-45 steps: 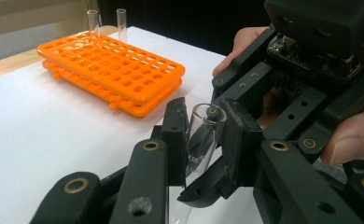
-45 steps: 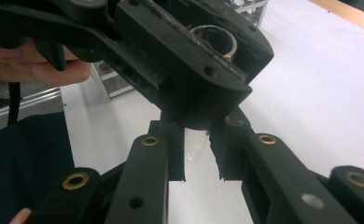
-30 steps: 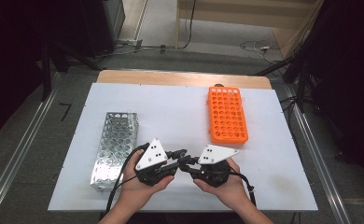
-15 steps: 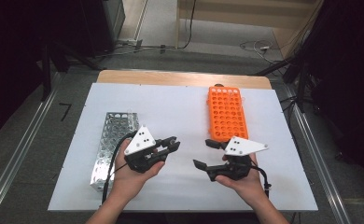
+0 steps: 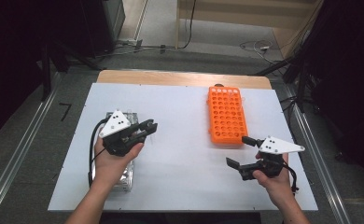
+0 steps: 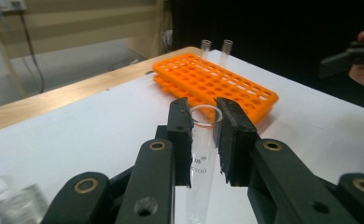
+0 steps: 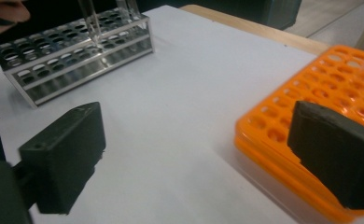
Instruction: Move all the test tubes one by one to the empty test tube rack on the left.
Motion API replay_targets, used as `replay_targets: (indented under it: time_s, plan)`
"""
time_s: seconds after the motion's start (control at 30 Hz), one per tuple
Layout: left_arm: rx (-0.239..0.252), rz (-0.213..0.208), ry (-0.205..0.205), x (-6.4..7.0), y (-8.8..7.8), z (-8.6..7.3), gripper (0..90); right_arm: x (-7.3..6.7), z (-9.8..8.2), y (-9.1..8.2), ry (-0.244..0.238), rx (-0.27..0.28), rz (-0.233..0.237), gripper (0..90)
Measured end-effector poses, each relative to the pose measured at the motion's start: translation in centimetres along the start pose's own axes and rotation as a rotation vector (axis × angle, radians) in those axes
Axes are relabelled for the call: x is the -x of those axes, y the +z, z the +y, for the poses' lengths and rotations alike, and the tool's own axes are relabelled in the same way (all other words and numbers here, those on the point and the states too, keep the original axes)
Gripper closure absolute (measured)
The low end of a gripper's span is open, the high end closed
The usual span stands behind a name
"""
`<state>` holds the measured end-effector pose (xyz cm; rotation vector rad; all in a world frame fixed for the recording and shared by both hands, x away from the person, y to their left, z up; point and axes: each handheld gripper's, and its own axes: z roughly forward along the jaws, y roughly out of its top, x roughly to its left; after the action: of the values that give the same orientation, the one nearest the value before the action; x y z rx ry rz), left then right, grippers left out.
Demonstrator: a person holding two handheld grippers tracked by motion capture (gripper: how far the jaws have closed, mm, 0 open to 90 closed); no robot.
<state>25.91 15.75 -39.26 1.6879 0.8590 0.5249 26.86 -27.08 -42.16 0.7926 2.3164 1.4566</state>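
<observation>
Left tool [image 6: 203, 135] grips test tube [image 6: 201, 158]; right tool [image 5: 242, 151] empty.

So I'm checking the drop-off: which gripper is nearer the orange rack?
Right. The right gripper sits open just off the orange rack's near corner; the left gripper, holding a glass tube, is across the table.

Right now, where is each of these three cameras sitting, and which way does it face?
High view: above the person's side, looking down on the white table; both forearms, left tongs, right tongs.
Left gripper view: on those tongs, facing the orange rack; its jaws pinch a glass tube.
Right gripper view: between open jaws, toward the metal rack.
All share the orange rack.
</observation>
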Motion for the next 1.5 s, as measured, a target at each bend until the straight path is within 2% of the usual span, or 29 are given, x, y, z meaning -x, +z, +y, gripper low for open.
replay_targets:
  time_s: [0.07,0.13,0.27,0.53,0.73,0.87,1.1,1.5]
  plan:
    - [0.008,0.021,-0.015,-0.6,-0.5,0.0,76.1,0.9,-0.6,-0.3,0.024,-0.008,-0.001,0.0]
    - [0.010,0.043,-0.018,-1.2,-0.8,0.0,76.1,1.5,-1.1,-0.5,0.026,-0.021,-0.007,0.0]
    - [0.015,0.078,-0.028,-2.2,-1.3,0.0,76.1,2.5,-1.7,-0.7,0.057,-0.012,-0.027,0.0]
    - [0.020,0.141,-0.038,-4.0,-1.8,-0.1,76.1,2.9,-1.9,-1.0,0.064,-0.004,-0.038,0.0]
    - [0.020,0.196,-0.049,-4.8,-1.4,-0.6,76.1,2.8,-1.9,-0.9,0.062,-0.003,-0.044,0.0]
    - [0.020,0.235,-0.046,-5.3,-0.9,-0.7,76.1,2.8,-1.9,-0.9,0.061,0.000,-0.046,0.0]
    - [0.004,0.272,-0.046,-5.6,-0.4,-1.6,76.1,2.9,-2.0,-1.0,0.064,0.002,-0.053,0.0]
    - [-0.036,0.290,-0.029,-5.4,0.0,-3.0,76.1,2.7,-1.9,-1.0,0.060,0.004,-0.055,0.0]
